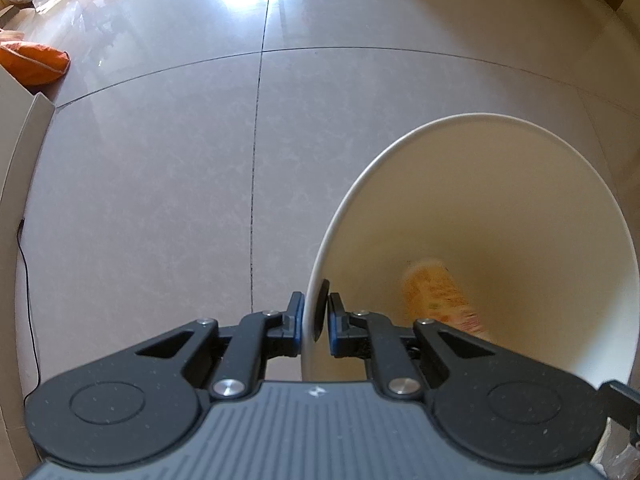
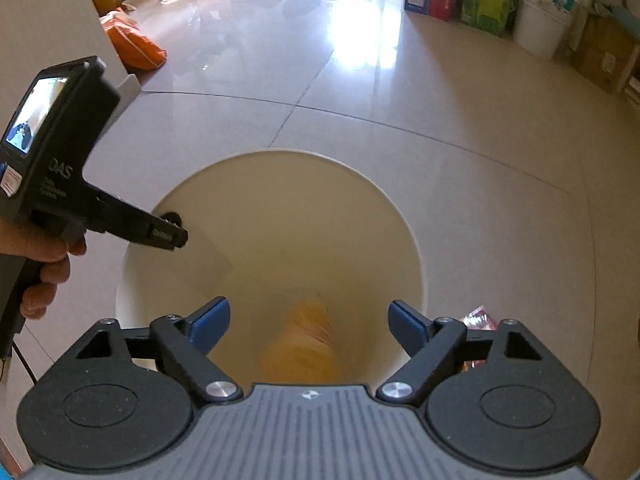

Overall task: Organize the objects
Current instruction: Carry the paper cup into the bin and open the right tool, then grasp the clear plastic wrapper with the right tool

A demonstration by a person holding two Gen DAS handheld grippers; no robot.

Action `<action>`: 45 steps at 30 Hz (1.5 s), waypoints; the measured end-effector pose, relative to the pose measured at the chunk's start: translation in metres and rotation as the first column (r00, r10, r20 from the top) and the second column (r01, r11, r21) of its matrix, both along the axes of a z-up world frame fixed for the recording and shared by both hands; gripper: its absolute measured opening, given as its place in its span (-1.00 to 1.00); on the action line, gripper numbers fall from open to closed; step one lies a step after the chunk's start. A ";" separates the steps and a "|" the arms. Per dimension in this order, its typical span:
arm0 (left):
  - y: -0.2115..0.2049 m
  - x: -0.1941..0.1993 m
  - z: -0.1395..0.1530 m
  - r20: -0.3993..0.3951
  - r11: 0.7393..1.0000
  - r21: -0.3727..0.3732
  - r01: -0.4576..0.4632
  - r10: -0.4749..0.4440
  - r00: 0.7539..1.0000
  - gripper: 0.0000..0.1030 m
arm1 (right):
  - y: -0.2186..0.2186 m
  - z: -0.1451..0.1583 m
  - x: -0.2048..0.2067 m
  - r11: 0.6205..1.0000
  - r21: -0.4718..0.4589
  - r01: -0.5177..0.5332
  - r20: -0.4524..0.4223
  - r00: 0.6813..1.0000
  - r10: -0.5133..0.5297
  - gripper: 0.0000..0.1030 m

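Observation:
A tall white bucket [image 1: 520, 184] stands on the tiled floor. My left gripper [image 1: 316, 312] is shut on its rim, one finger outside and one inside the wall. In the right wrist view the same bucket [image 2: 360, 184] lies below my right gripper [image 2: 309, 322], whose jaws stand wide apart with nothing between them. A blurred orange-yellow packet [image 2: 304, 344] is down inside the bucket, free of the fingers; it also shows in the left wrist view as the packet [image 1: 440, 300]. The left gripper [image 2: 176, 226] pinches the rim at the left, held by a hand [image 2: 44, 264].
An orange bag [image 2: 136, 46] lies by a wall corner at the left. Boxes, packs and a white pail [image 2: 538, 28] line the far right. A pink wrapper [image 2: 480, 318] lies on the floor beside the bucket. A black cable [image 1: 28, 300] runs along the left wall.

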State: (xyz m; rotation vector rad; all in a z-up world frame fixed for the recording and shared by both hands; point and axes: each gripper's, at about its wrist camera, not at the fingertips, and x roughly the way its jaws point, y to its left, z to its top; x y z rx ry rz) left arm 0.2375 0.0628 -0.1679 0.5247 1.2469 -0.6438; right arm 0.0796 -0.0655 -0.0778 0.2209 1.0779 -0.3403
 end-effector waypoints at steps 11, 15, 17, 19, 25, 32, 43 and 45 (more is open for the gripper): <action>-0.006 -0.005 -0.002 0.008 1.000 0.015 0.016 -0.016 1.000 -0.80 | -0.027 -0.011 -0.073 0.986 0.023 0.164 -0.044 0.986 -0.163 0.75; -0.007 -0.004 -0.001 0.001 1.000 0.014 0.004 -0.004 1.000 -0.80 | -0.036 -0.026 -0.096 0.978 0.000 0.210 -0.086 0.974 -0.209 0.74; -0.007 -0.004 0.000 0.003 1.000 0.014 0.004 -0.004 1.000 -0.80 | -0.040 -0.035 -0.107 0.976 -0.025 0.217 -0.102 0.970 -0.219 0.74; -0.007 -0.004 -0.001 0.007 1.000 0.015 0.005 -0.005 1.000 -0.80 | -0.043 -0.048 -0.113 0.973 -0.055 0.224 -0.115 0.967 -0.229 0.75; -0.004 -0.008 -0.001 0.019 1.000 0.009 0.008 -0.008 1.000 -0.80 | -0.070 -0.113 -0.126 0.962 -0.079 0.260 -0.176 0.946 -0.270 0.74; -0.004 -0.010 -0.001 0.023 1.000 0.009 0.020 -0.020 1.000 -0.80 | -0.093 -0.201 -0.120 0.965 -0.063 0.254 -0.258 0.930 -0.261 0.67; -0.006 -0.012 0.001 0.029 0.999 0.008 0.039 -0.039 0.999 -0.80 | -0.098 -0.277 -0.099 0.961 -0.041 0.273 -0.353 0.896 -0.270 0.33; -0.006 -0.012 0.001 0.031 0.999 0.008 0.042 -0.043 0.999 -0.80 | -0.101 -0.283 -0.098 0.955 -0.044 0.294 -0.359 0.887 -0.290 0.21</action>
